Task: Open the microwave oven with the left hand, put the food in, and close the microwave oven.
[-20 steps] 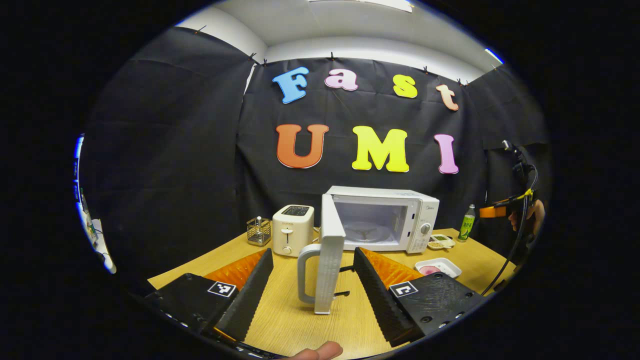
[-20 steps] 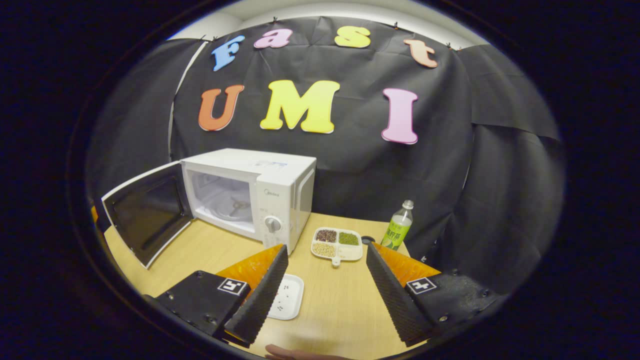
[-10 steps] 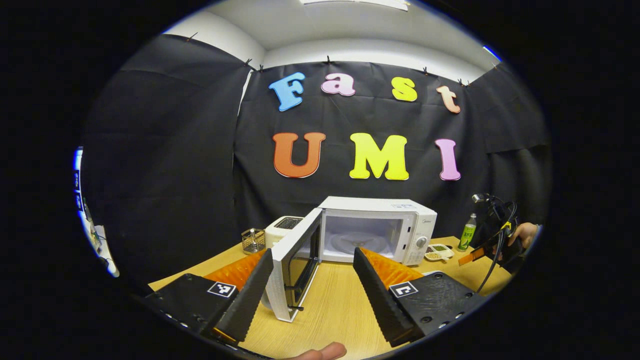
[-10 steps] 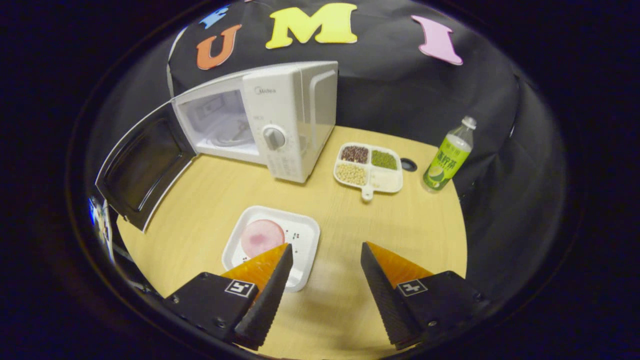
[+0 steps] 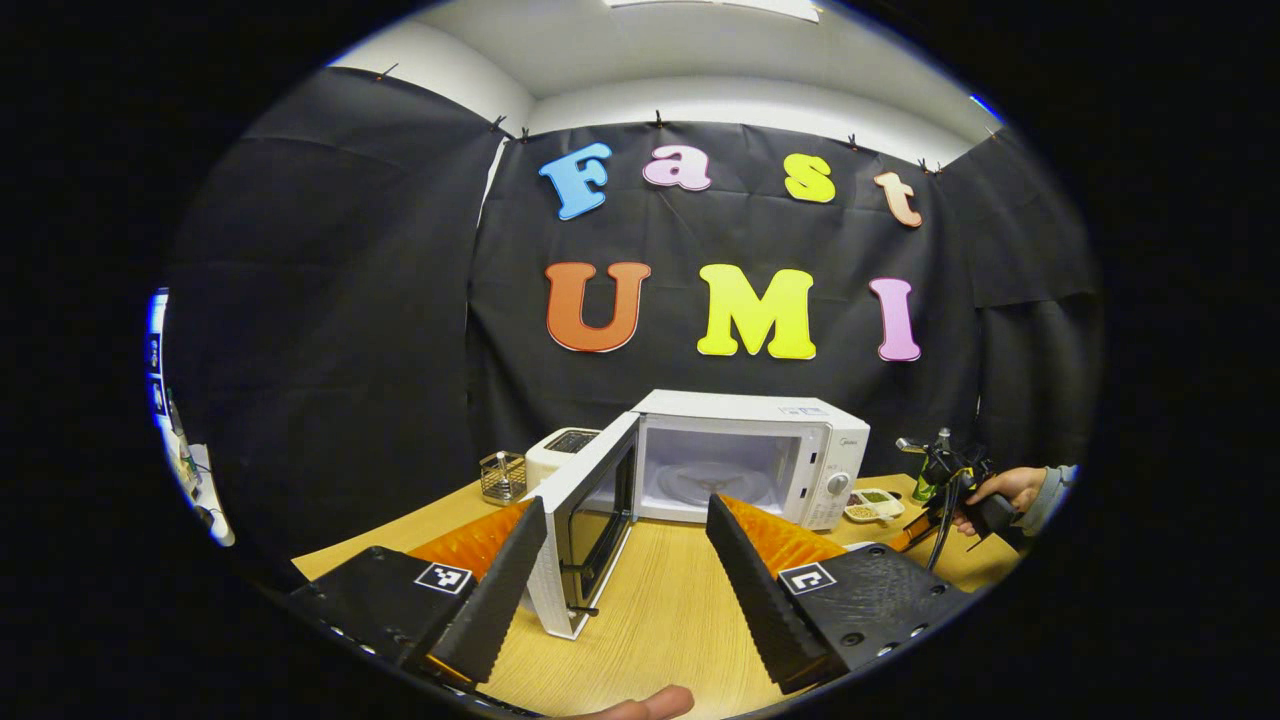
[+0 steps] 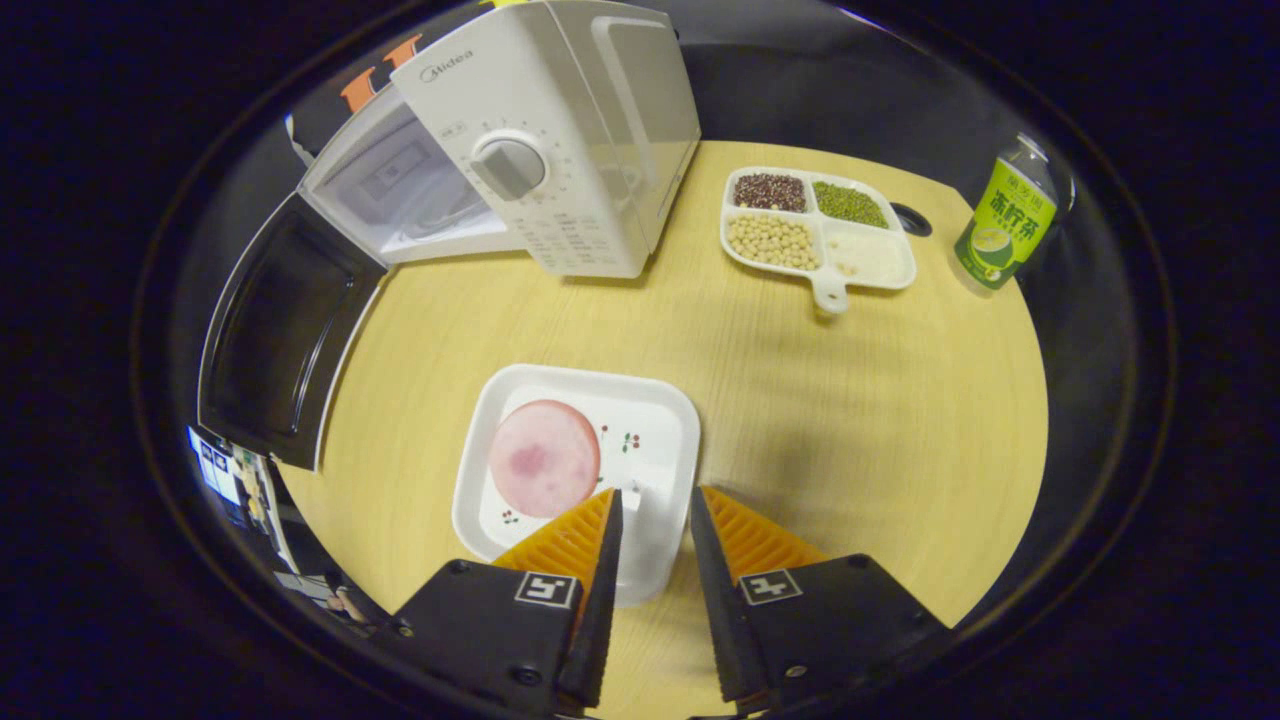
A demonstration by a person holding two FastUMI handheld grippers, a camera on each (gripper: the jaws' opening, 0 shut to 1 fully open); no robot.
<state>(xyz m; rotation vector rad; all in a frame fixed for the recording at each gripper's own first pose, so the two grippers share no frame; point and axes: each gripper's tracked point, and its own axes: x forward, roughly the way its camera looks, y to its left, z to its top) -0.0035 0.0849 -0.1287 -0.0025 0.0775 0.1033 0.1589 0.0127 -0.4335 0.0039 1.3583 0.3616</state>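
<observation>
- Left gripper view: the microwave oven (image 5: 745, 455) is on the table with its door (image 5: 585, 520) swung wide, so step 1 looks done. The left gripper (image 5: 625, 570) is spread apart and holds nothing.
- Right gripper view: the food (image 6: 543, 458) lies on the white plate (image 6: 660, 440), not yet inside. The right gripper (image 6: 650, 560) has its fingers narrowed over the plate's near rim; I cannot tell if they pinch it. Closing is left.

Black tongs (image 6: 650, 560) carry ribbed orange-backed fingers (image 6: 560, 545), square black-and-white markers, screws; grey sleeve (image 5: 1045, 488) at the wrist.
</observation>
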